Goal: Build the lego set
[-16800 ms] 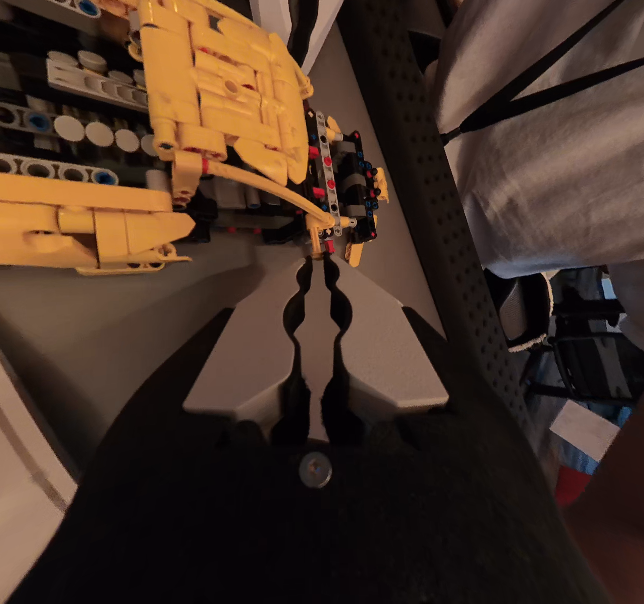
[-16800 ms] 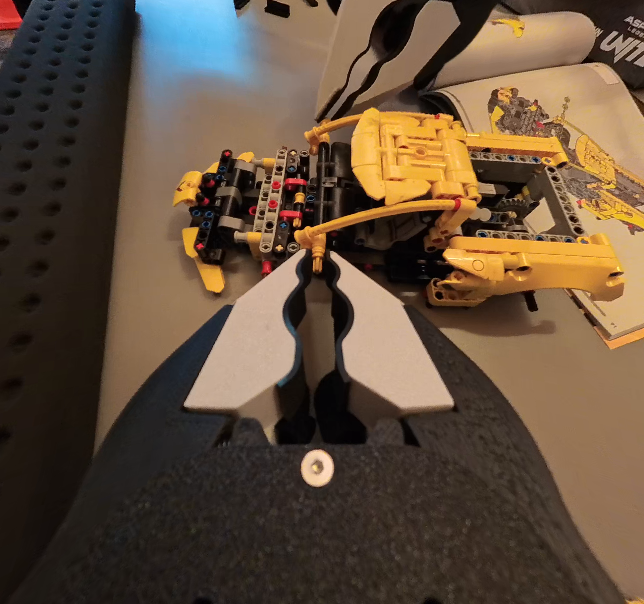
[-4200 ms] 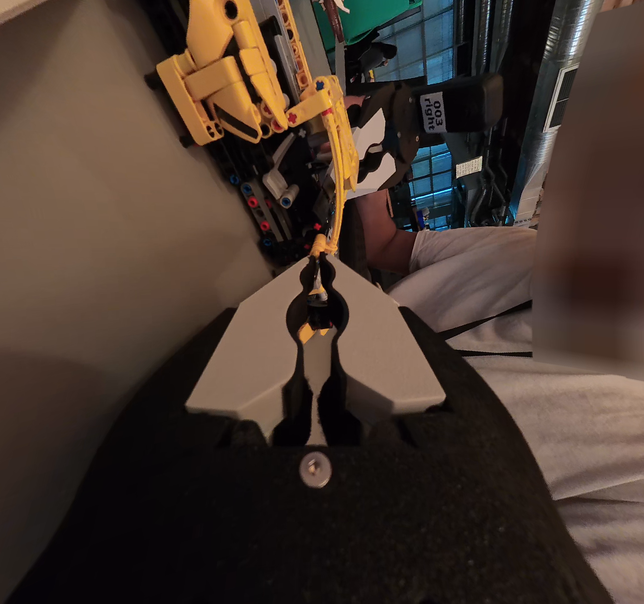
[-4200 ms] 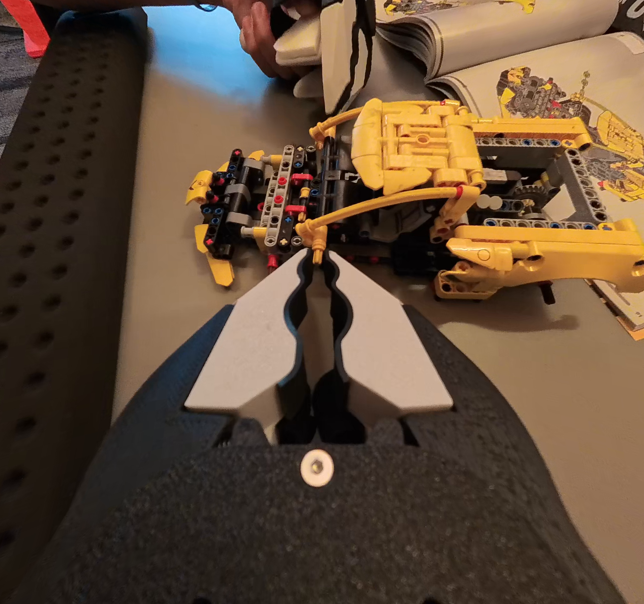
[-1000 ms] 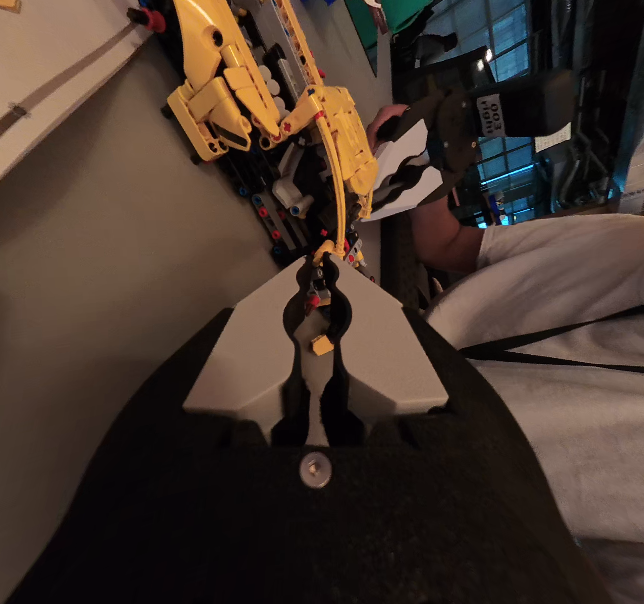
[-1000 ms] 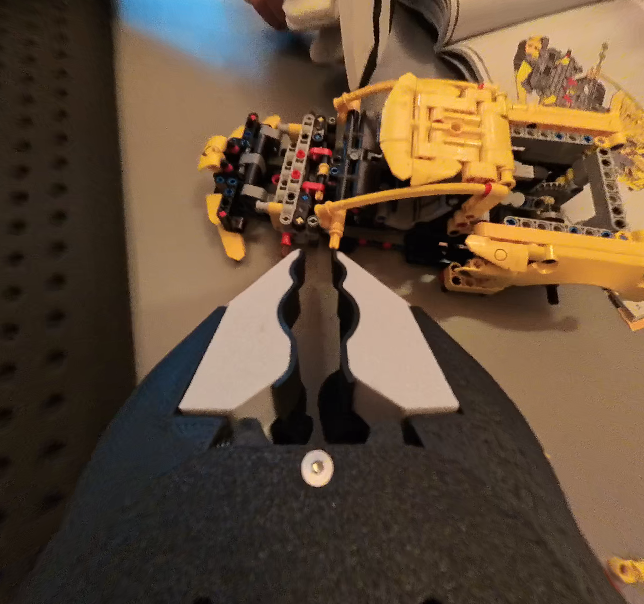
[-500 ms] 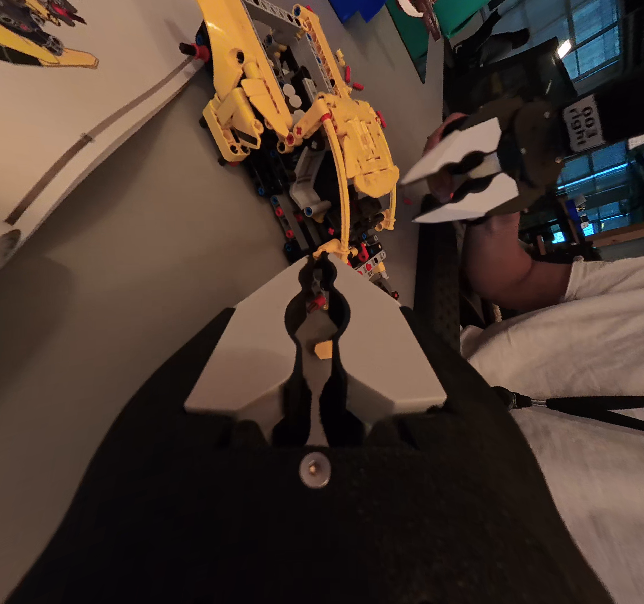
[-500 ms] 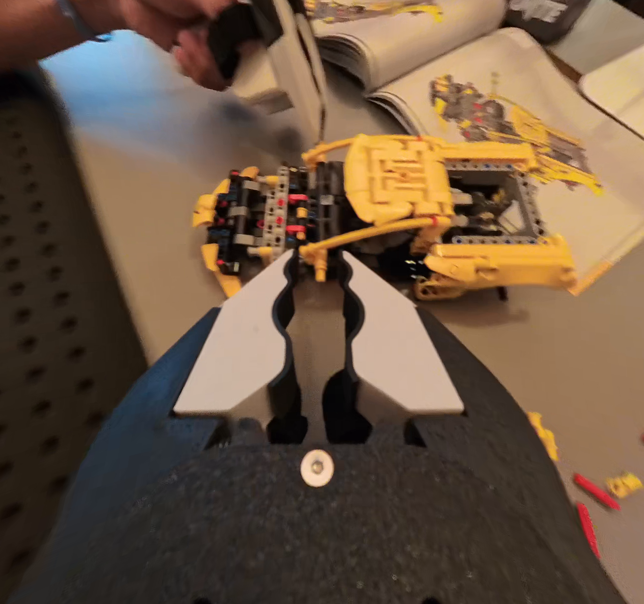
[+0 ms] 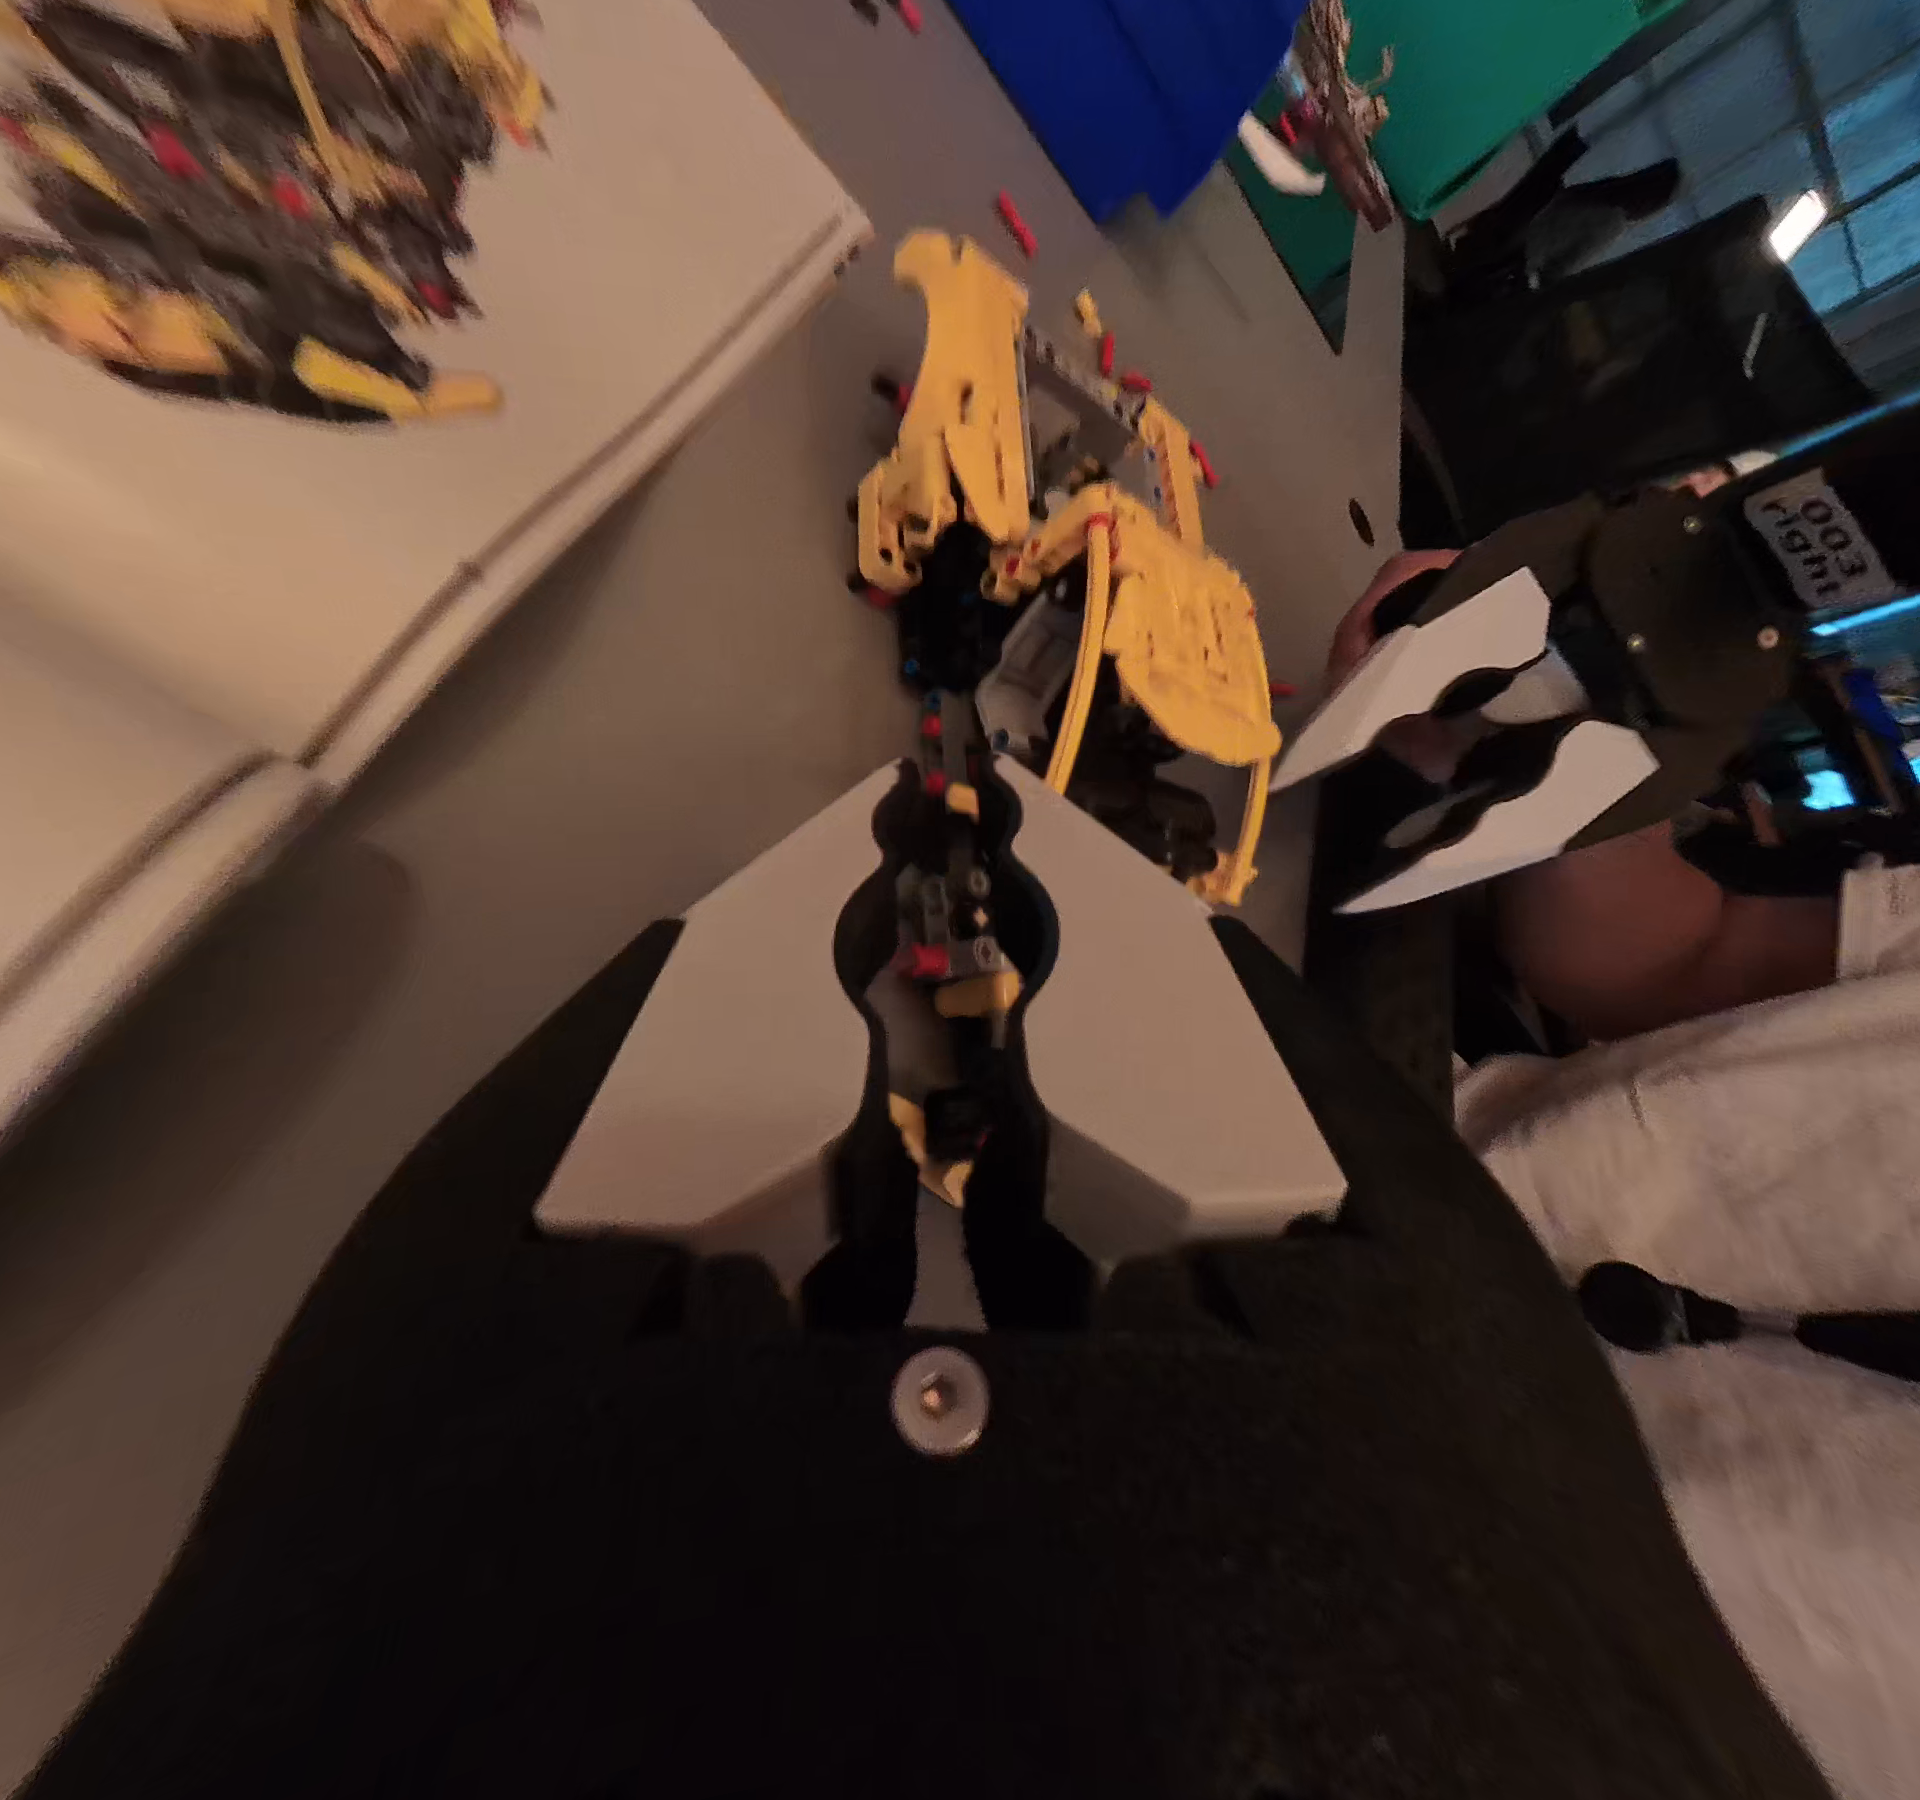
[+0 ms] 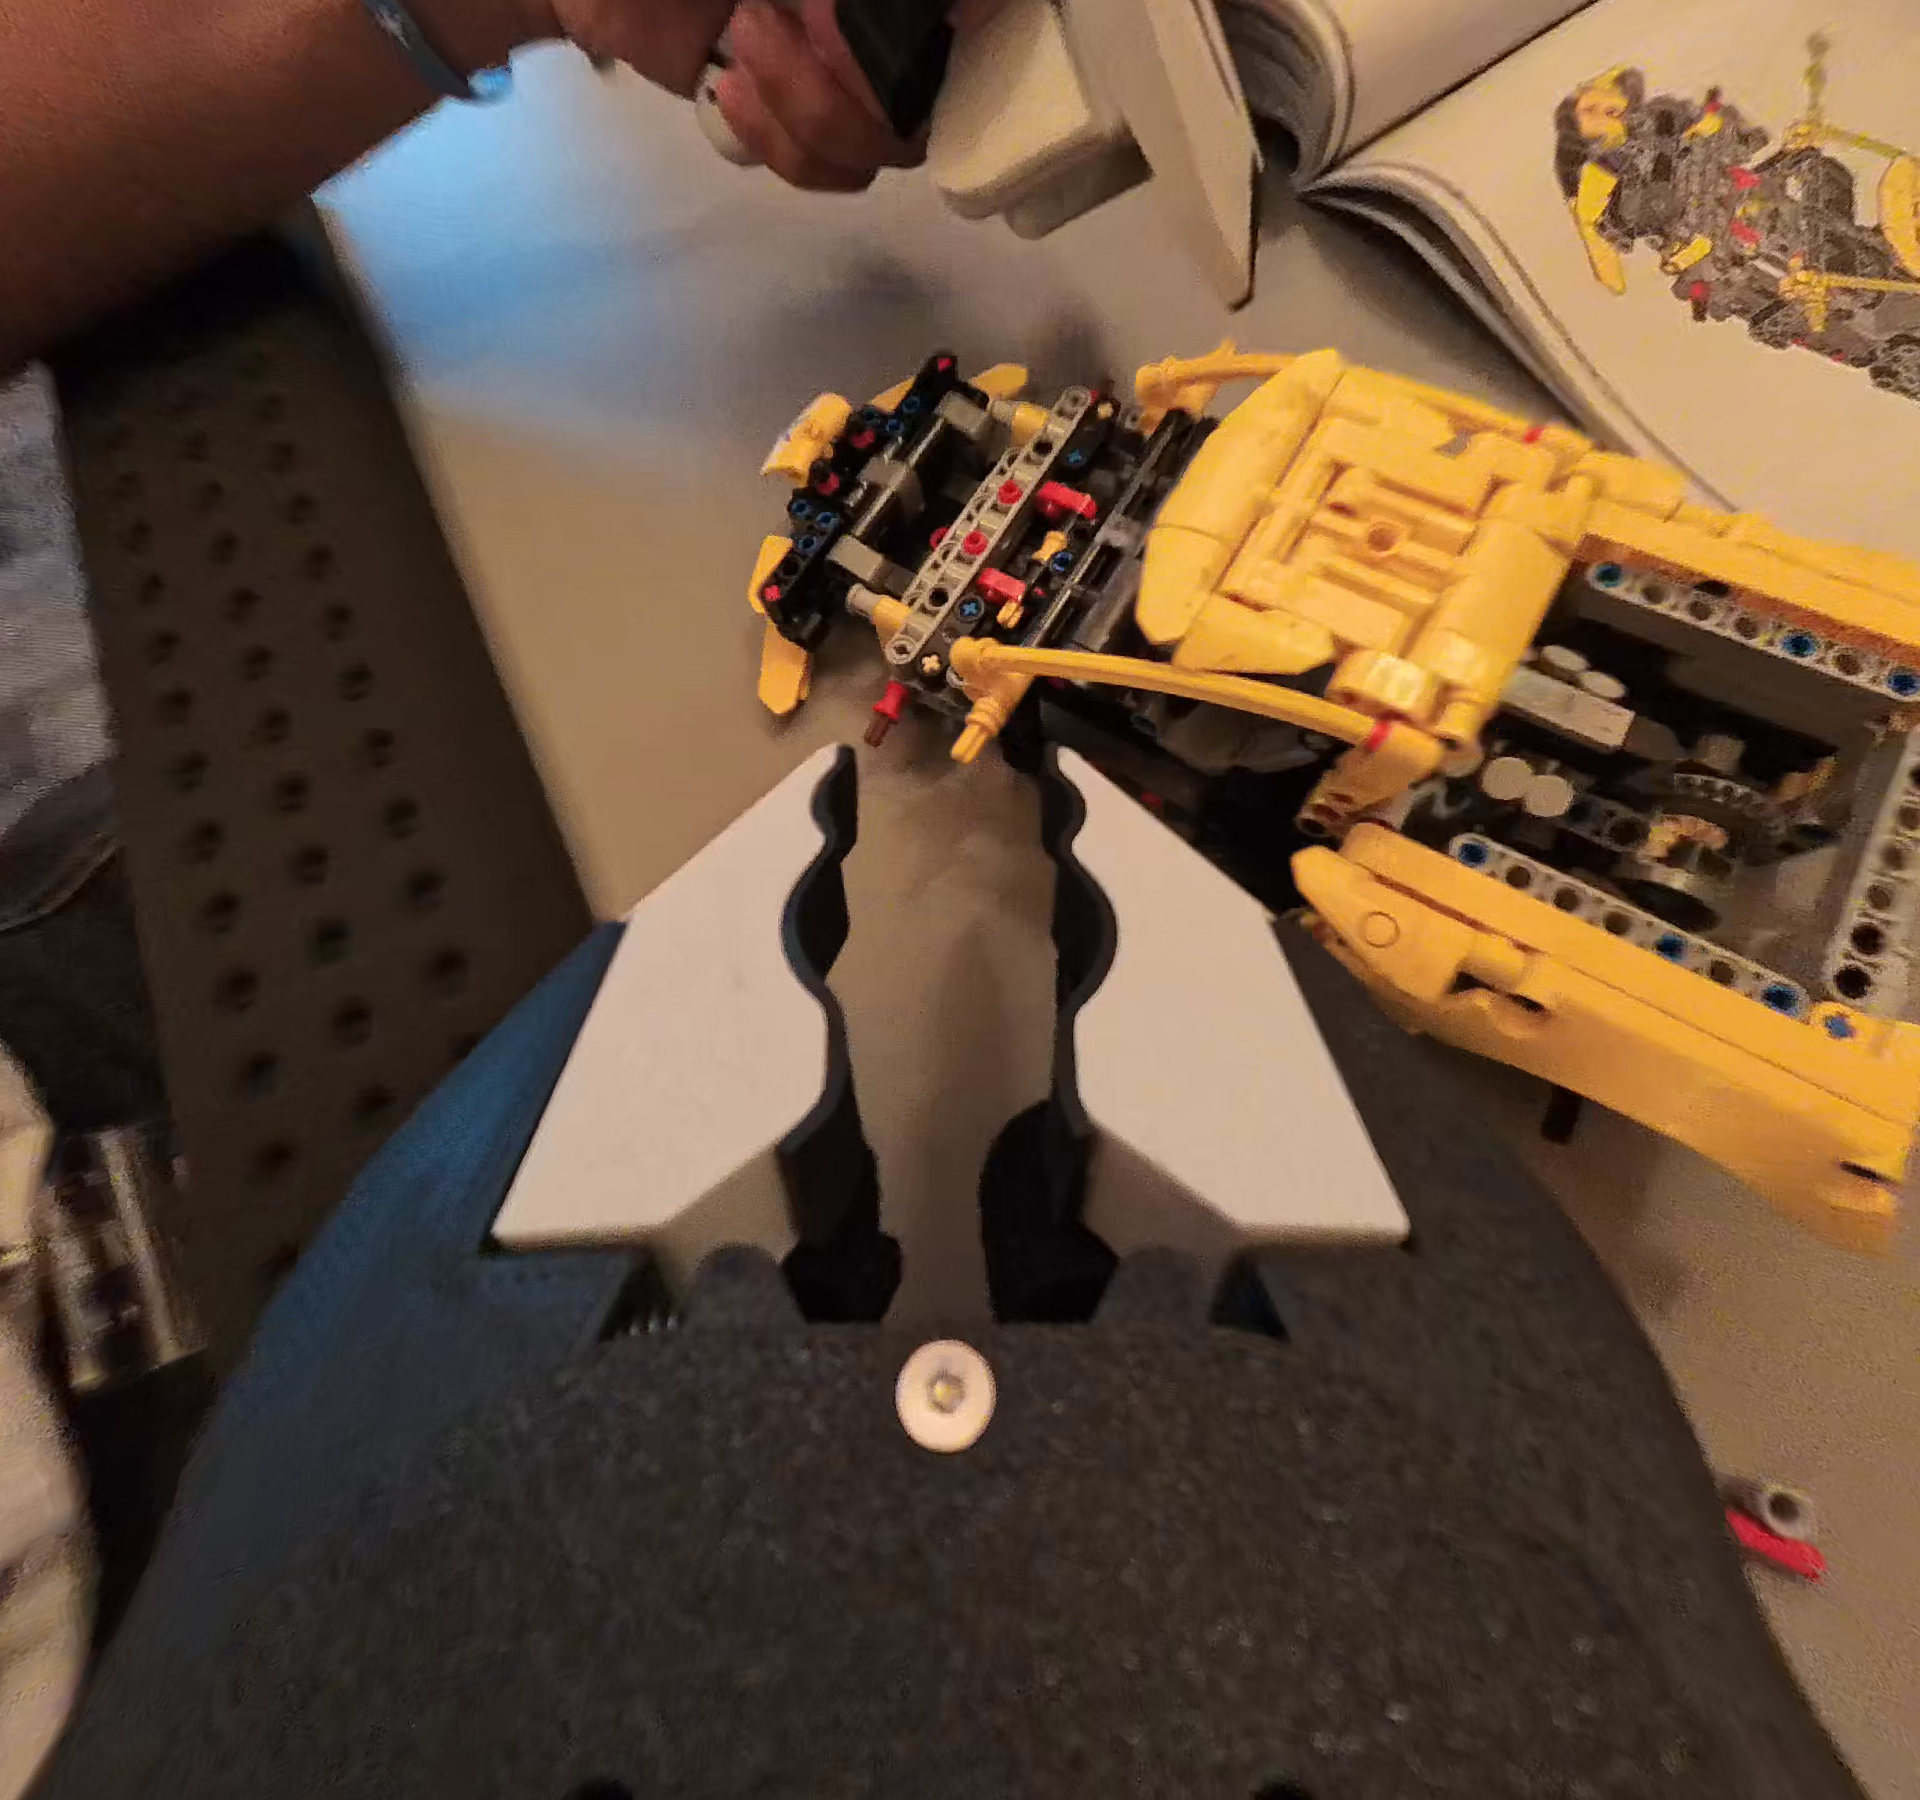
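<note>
The yellow and black lego model (image 10: 1351, 670) lay on the grey table (image 10: 623, 503), just beside the open instruction booklet (image 10: 1621, 192), and everything else is placed from it. The right gripper (image 10: 951, 774) hovered at the model's near side with its jaws apart and empty, their tips close to the thin yellow curved rod (image 10: 1164, 685). The left gripper (image 9: 948, 794) reached in at the model's black and grey end, its jaws nearly together with that end between them in the left wrist view, though a firm grip cannot be told.
</note>
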Tool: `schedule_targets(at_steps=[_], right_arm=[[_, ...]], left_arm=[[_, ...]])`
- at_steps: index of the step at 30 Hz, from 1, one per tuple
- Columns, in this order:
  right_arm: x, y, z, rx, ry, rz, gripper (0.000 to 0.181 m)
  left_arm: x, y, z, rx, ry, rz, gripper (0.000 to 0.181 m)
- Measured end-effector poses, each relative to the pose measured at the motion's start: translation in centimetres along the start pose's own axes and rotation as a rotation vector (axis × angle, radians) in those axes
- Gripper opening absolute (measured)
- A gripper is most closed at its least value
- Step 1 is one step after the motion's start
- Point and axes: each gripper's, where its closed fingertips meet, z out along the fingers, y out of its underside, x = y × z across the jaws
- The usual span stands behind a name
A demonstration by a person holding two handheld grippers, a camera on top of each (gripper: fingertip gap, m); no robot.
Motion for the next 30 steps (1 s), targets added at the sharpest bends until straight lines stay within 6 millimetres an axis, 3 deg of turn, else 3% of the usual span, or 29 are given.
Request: schedule_targets(at_steps=[2,3,6,8,9,11,14,16,21,24,26,30], right_arm=[[1.2,-1.8,-2.2,0.100,-0.021,0.051,0.032],[2.7,-2.9,-3.5,0.165,0.000,0.082,0.029],[10.8,-4.1,-6.0,0.244,0.184,0.203,0.030],[15.9,-3.0,-6.0,0.189,0.275,0.276,0.045],[17.5,-2.5,-5.3,0.145,0.270,0.324,0.056],[19.5,-2.0,-3.9,0.069,0.216,0.404,0.062],[20.7,-3.6,-2.2,0.097,0.137,0.470,0.057],[22.1,-3.9,-1.4,0.077,0.150,0.484,0.055],[25.1,-1.6,-0.4,-0.032,0.228,0.547,0.054],[25.3,-0.4,-0.5,-0.024,0.223,0.602,0.050],[25.3,0.0,-0.7,-0.010,0.217,0.623,0.046],[24.5,0.9,-0.6,-0.051,0.172,0.645,0.037]], left_arm=[[-0.4,-2.4,-1.4,0.076,-0.075,0.073,0.020],[-1.0,-3.8,-2.2,0.112,-0.152,0.139,0.026],[-3.9,-6.4,-3.6,0.095,-0.412,0.356,0.034],[-5.5,-6.8,-3.6,0.027,-0.508,0.427,0.040],[-6.2,-6.7,-3.5,-0.002,-0.537,0.455,0.045],[-7.4,-5.7,-2.8,-0.100,-0.562,0.513,0.054],[-9.3,-4.4,-1.8,-0.256,-0.627,0.621,0.060],[-9.8,-4.7,-0.8,-0.302,-0.641,0.671,0.060],[-10.4,-4.7,0.8,-0.424,-0.614,0.671,0.060],[-10.4,-4.4,0.9,-0.435,-0.596,0.630,0.056],[-9.9,-3.7,1.2,-0.460,-0.546,0.590,0.037],[-9.6,-3.7,1.5,-0.437,-0.520,0.517,0.033]])
